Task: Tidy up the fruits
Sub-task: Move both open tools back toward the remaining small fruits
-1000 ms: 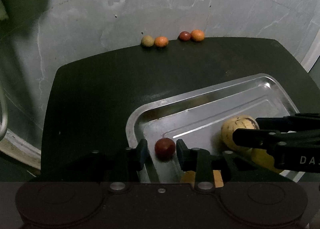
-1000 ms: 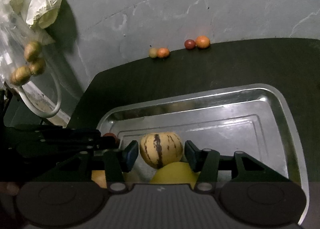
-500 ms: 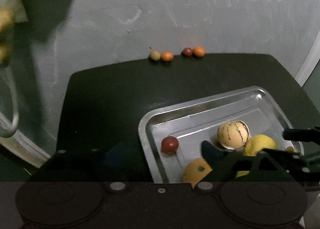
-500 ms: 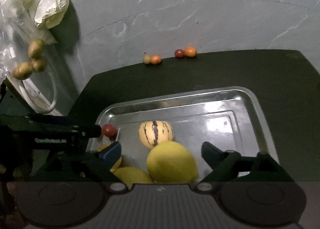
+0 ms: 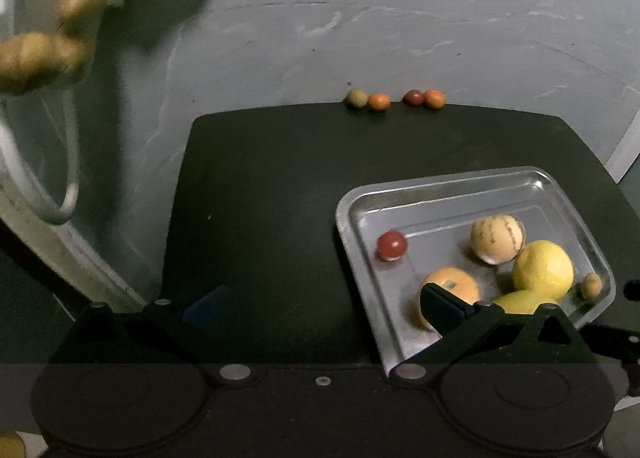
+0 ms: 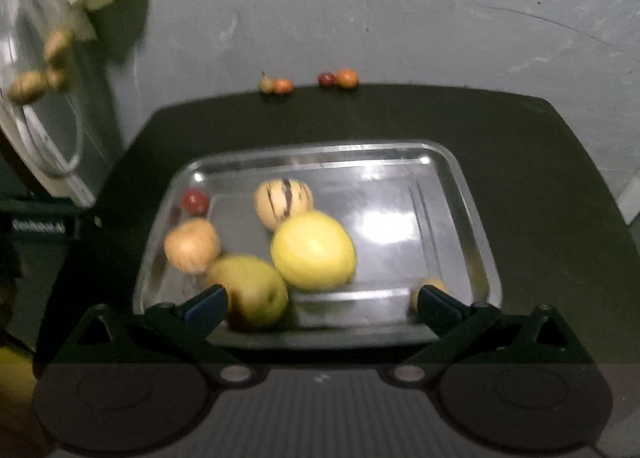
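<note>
1. Both grippers are empty with their jaws spread wide. The left gripper (image 5: 320, 306) hangs over the dark mat (image 5: 260, 198) just left of the metal tray (image 5: 440, 182); the right gripper (image 6: 320, 302) sits at the tray's near rim.

2. The tray holds six fruits: a small red fruit (image 5: 392, 245) near its left wall, a striped pepino melon (image 6: 283, 202) in the middle, a large yellow citrus (image 6: 313, 250) touching it, a yellow-green pear-like fruit (image 6: 250, 290) and an orange-tan fruit (image 6: 192, 244) toward the near-left corner, and a small tan fruit (image 5: 591, 286) by the near-right corner.

3. Four small fruits are left outside, well beyond the tray at the mat's far edge: a greenish fruit (image 5: 356, 98) beside an orange one (image 5: 379, 101), then a dark red one (image 5: 413, 97) touching another orange one (image 5: 435, 98).

4. Risk: these four are round and sit right on the mat's far edge. A finger that nudges one before closing would likely roll it off toward the grey wall (image 5: 400, 18).

5. Risk: each pair is packed tight, so wide jaws may catch two at once or squeeze one sideways out of the grip.

6. Risk: reaching across the tray could clip the tall citrus or the pepino, setting the crowded fruits rolling on the slick metal.

7. Risk: the small fruits look soft; hard clamping could bruise or split them.
</note>
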Motion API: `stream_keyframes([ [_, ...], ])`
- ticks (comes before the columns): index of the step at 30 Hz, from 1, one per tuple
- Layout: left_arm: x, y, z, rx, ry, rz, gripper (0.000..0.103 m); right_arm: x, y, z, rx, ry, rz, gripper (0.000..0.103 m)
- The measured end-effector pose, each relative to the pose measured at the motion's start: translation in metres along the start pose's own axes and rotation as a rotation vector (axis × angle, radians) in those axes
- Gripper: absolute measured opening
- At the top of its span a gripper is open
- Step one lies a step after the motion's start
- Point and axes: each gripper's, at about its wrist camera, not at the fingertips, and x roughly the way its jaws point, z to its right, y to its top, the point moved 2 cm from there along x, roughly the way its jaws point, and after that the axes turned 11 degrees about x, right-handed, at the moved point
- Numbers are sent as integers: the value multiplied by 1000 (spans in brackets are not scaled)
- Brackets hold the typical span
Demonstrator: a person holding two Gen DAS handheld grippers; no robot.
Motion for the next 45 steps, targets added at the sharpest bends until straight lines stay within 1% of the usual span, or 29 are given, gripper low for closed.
stream_keyframes([
  [4, 2, -11, -10, -29, 14, -22, 102, -2, -11, -4, 7, -19, -51, 103],
  [8, 2, -18, -19, -61, 23, -31, 102, 2, -17, -14, -21, -23, -98, 103],
  [18, 10, -21, -33, -102, 66, -66, 102, 8, -18, -29, -76, -7, -141, 103],
  [22, 12, -19, -36, -109, 104, -86, 102, 10, -13, -33, -87, 12, -142, 103],
  [29, 17, -7, -38, -116, 156, -96, 102, 12, 2, -31, -91, 37, -125, 103],
  [37, 23, 5, -27, -129, 153, -91, 102, 19, 22, -25, -115, 46, -109, 103],
  [45, 35, 20, -19, -130, 153, -110, 102, 29, 42, -15, -127, 54, -99, 103],
])
